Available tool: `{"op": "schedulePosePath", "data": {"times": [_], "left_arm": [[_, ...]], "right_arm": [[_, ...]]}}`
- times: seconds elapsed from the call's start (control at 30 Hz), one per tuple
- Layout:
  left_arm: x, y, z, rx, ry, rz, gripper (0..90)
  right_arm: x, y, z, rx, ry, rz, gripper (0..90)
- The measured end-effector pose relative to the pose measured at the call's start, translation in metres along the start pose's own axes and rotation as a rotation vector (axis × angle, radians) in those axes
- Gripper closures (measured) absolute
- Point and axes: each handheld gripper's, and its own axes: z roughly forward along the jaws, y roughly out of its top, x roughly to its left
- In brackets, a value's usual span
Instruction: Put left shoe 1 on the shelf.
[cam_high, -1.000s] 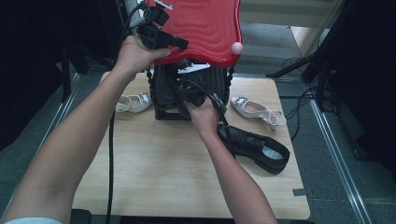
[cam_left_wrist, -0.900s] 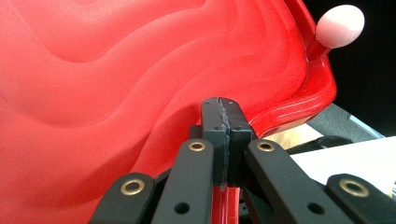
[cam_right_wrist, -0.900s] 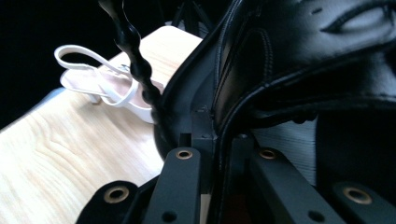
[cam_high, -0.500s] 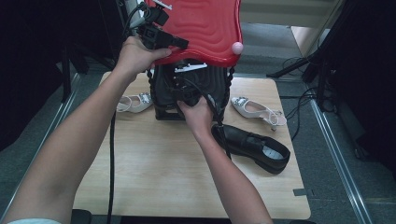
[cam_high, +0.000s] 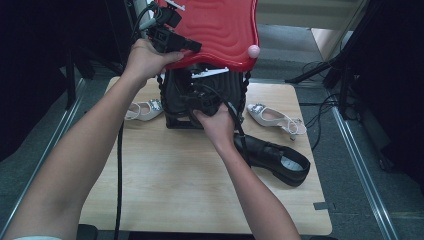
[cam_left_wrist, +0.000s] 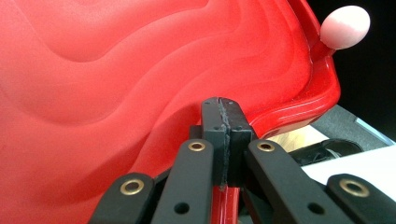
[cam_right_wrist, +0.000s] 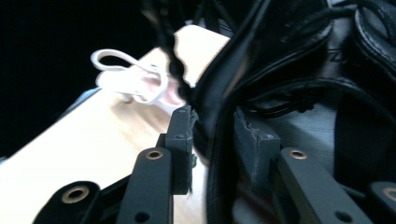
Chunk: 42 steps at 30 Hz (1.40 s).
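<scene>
A red wavy lid (cam_high: 220, 30) (cam_left_wrist: 116, 93) with a pink knob (cam_high: 254, 50) (cam_left_wrist: 345, 27) is tilted up over a black soft case (cam_high: 200, 90) at the table's far side. My left gripper (cam_high: 194, 48) (cam_left_wrist: 219, 112) is shut on the lid's left rim and holds it up. My right gripper (cam_high: 202, 97) (cam_right_wrist: 215, 126) is at the case's front. Its jaws have just been opening, and the case's black rim (cam_right_wrist: 219, 107) runs between them with a gap on one side. A black shoe (cam_high: 275, 157) lies to the right of that hand.
One white sandal (cam_high: 142, 110) (cam_right_wrist: 135, 79) lies left of the case and another (cam_high: 272, 115) to its right, both on the wooden table (cam_high: 165, 185) (cam_right_wrist: 84, 135). Cables and stand legs (cam_high: 320, 75) are on the floor at the right.
My right hand has edged slightly toward the black case. The left hand, the red lid and the black shoe have stayed where they were.
</scene>
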Motion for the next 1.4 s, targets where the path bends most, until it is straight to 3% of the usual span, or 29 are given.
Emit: {"op": "schedulePosePath", "data": {"times": [0.27,0.4,0.5,0.6,0.83,1.03,1.17,1.23,1.4], "left_arm": [[-0.001,0.001,0.0,0.002,0.007,0.001,90.0],[0.0,0.0,0.0,0.002,0.002,-0.004,90.0],[0.0,0.001,0.0,0.003,0.002,-0.004,90.0],[-0.001,0.001,0.0,0.004,0.005,0.002,90.0],[-0.001,0.001,0.0,0.004,0.006,0.009,90.0],[-0.001,-0.001,0.0,-0.004,0.003,0.023,90.0],[-0.001,-0.001,0.0,-0.003,0.002,0.025,90.0],[-0.001,0.0,0.0,-0.002,0.007,0.026,90.0],[-0.002,0.0,0.0,0.0,0.006,0.033,90.0]], "right_arm": [[0.007,-0.011,-0.038,-0.048,0.047,-0.031,75.3],[0.008,-0.021,-0.053,-0.028,0.09,-0.039,86.3],[0.005,-0.034,-0.057,0.012,0.108,-0.041,88.7],[0.0,-0.047,-0.059,0.042,0.094,-0.06,90.0],[-0.013,-0.069,-0.051,0.066,0.116,-0.039,90.0],[-0.021,-0.082,-0.032,0.09,0.09,-0.023,90.0],[-0.025,-0.081,-0.023,0.076,0.067,-0.008,90.0],[-0.028,-0.077,-0.019,0.089,0.091,0.01,90.0],[-0.023,-0.073,-0.016,0.093,0.096,0.0,90.0]]}}
